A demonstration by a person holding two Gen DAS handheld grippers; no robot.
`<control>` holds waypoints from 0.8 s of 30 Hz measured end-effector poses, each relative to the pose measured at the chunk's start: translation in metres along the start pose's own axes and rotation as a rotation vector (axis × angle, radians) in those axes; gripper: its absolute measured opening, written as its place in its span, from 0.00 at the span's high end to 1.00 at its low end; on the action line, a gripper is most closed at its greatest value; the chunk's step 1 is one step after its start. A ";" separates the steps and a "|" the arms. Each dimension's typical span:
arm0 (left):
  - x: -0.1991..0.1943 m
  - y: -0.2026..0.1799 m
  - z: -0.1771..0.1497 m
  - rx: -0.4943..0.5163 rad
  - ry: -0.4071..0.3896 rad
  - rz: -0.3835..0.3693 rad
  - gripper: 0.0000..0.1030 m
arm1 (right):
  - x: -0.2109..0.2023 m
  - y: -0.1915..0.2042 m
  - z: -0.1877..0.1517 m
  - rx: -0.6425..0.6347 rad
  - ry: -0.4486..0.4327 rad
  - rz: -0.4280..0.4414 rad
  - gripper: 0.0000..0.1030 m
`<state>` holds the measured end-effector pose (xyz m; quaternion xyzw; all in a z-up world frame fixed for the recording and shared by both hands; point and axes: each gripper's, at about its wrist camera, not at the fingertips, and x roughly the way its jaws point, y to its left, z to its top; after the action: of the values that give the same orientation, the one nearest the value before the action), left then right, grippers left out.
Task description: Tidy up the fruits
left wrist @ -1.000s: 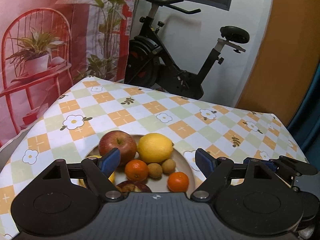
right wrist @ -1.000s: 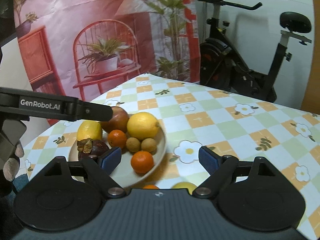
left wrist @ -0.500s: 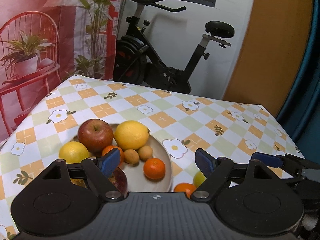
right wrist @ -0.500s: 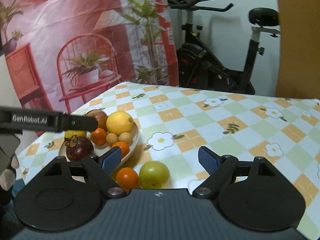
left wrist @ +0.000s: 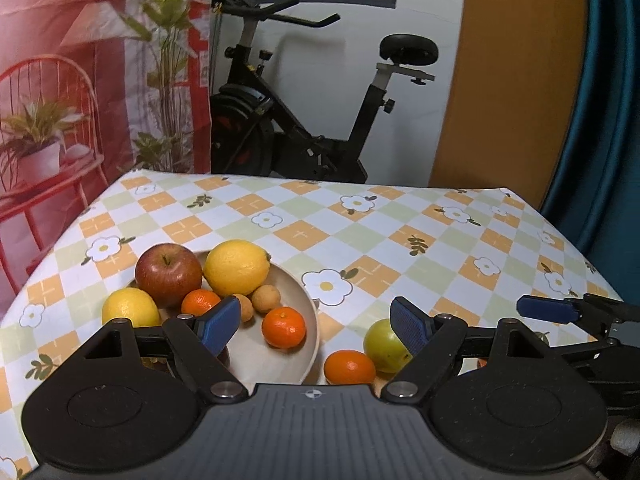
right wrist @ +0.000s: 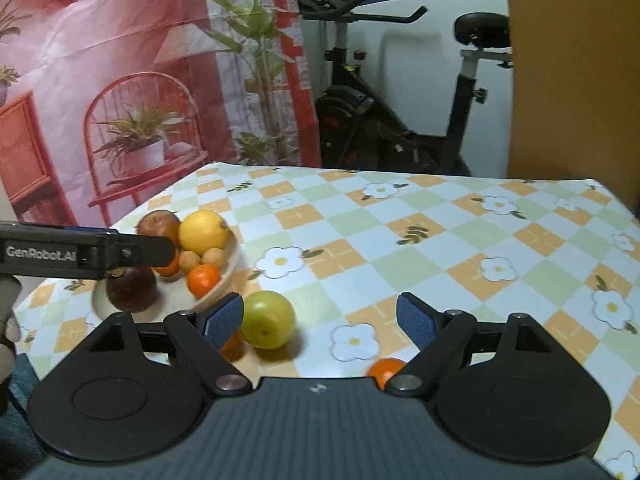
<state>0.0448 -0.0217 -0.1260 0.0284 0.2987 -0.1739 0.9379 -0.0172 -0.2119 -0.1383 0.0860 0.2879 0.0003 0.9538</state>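
Observation:
A beige plate (left wrist: 300,300) (right wrist: 224,280) holds a red apple (left wrist: 168,274), two lemons (left wrist: 236,267) (left wrist: 130,308), mandarins (left wrist: 284,327), small brown fruits (left wrist: 266,298) and a dark mangosteen (right wrist: 130,290). On the cloth beside the plate lie a green apple (left wrist: 382,346) (right wrist: 268,319) and a mandarin (left wrist: 349,367). Another mandarin (right wrist: 385,370) lies near my right gripper. My left gripper (left wrist: 316,326) is open and empty, above the plate's right edge. My right gripper (right wrist: 320,320) is open and empty, just right of the green apple.
The table carries a checkered flower-print cloth (left wrist: 380,232). An exercise bike (left wrist: 304,128) stands behind the far edge. A red printed backdrop (right wrist: 120,80) hangs at the left. The left gripper's arm (right wrist: 80,254) reaches over the plate in the right wrist view.
Both grippers have pulled back and swung right. The green apple and loose mandarins on the cloth have come into view. Both stay open.

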 end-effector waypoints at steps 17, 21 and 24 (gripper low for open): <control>-0.006 -0.008 -0.010 0.057 -0.036 0.057 0.18 | -0.024 -0.009 -0.026 0.000 -0.110 -0.085 0.11; -0.005 -0.004 -0.013 0.047 -0.032 0.065 0.18 | -0.023 -0.010 -0.030 0.002 -0.109 -0.072 0.10; -0.005 0.001 -0.014 0.008 -0.021 0.058 0.18 | -0.022 -0.013 -0.033 0.014 -0.105 -0.049 0.10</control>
<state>0.0341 -0.0170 -0.1348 0.0388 0.2871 -0.1478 0.9456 -0.0540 -0.2207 -0.1556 0.0856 0.2394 -0.0295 0.9667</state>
